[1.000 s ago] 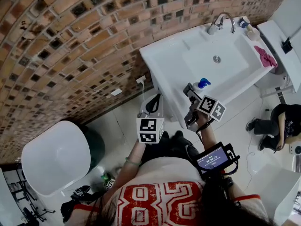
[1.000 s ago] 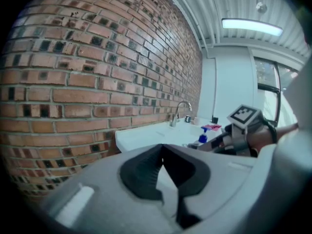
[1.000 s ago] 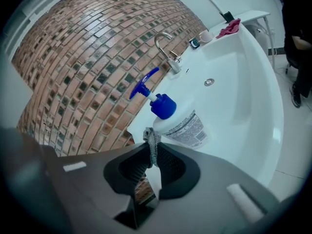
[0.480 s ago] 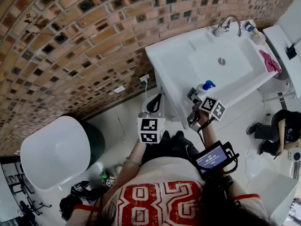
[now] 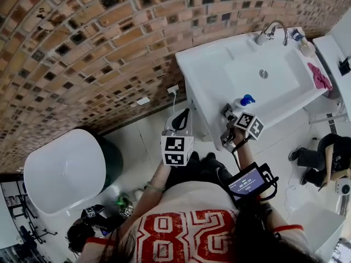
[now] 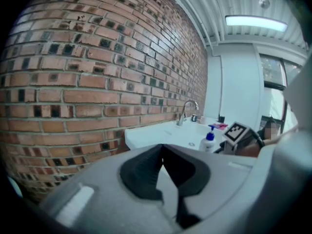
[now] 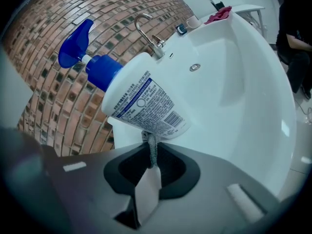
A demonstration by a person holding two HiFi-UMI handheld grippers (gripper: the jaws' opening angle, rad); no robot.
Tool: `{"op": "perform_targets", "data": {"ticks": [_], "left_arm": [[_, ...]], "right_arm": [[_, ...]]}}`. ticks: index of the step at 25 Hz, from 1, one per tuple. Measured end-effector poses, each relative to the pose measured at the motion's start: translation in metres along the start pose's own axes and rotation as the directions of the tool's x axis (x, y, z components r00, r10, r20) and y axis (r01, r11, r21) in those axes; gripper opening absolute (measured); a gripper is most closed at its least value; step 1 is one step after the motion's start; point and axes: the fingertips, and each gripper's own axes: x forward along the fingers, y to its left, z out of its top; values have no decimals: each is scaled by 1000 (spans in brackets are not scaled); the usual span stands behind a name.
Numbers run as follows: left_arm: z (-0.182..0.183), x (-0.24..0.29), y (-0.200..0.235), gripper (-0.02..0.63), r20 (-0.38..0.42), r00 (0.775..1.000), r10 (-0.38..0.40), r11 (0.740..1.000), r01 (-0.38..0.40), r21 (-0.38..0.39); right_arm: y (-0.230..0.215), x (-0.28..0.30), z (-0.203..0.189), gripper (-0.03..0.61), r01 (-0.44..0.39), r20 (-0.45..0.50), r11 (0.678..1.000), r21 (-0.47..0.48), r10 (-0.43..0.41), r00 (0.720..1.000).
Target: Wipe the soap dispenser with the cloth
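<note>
The soap dispenser, a white bottle with a blue pump, stands on the front edge of the white sink. In the right gripper view the soap dispenser leans just beyond my right gripper. That gripper's jaws are shut on a thin strip of grey cloth, which touches the bottle's base. In the head view the right gripper sits at the bottle's near side. My left gripper hangs lower left of the sink, shut and empty. A pink cloth lies on the sink's far right rim.
A chrome tap and a small bottle stand at the sink's back. The brick wall runs behind. A white rounded fixture sits on the floor at left. A person sits at right.
The head view has shifted, so the sink sits a little lower and further right. The right gripper stays against the dispenser. The left gripper has barely moved.
</note>
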Motion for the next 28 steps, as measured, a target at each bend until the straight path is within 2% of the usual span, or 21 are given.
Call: {"op": "perform_targets", "data": {"ticks": [5, 11, 17, 23, 28], "left_arm": [[1, 3, -8, 3, -3, 1000, -17, 1000, 17, 10], [2, 13, -34, 3, -7, 996, -87, 996, 87, 31], [4, 19, -63, 3, -6, 988, -152, 987, 152, 57], [13, 22, -73, 3, 11, 986, -165, 984, 164, 75], [13, 19, -77, 3, 13, 987, -159, 984, 158, 85]], "right_arm": [[32, -17, 0, 48, -108, 17, 992, -67, 109, 994], [78, -49, 3, 48, -203, 56, 944, -261, 225, 973], [94, -81, 19, 48, -212, 132, 918, -334, 269, 954], [101, -102, 37, 48, -200, 184, 900, -388, 288, 940], [104, -111, 36, 48, -207, 191, 890, -407, 304, 933]]}}
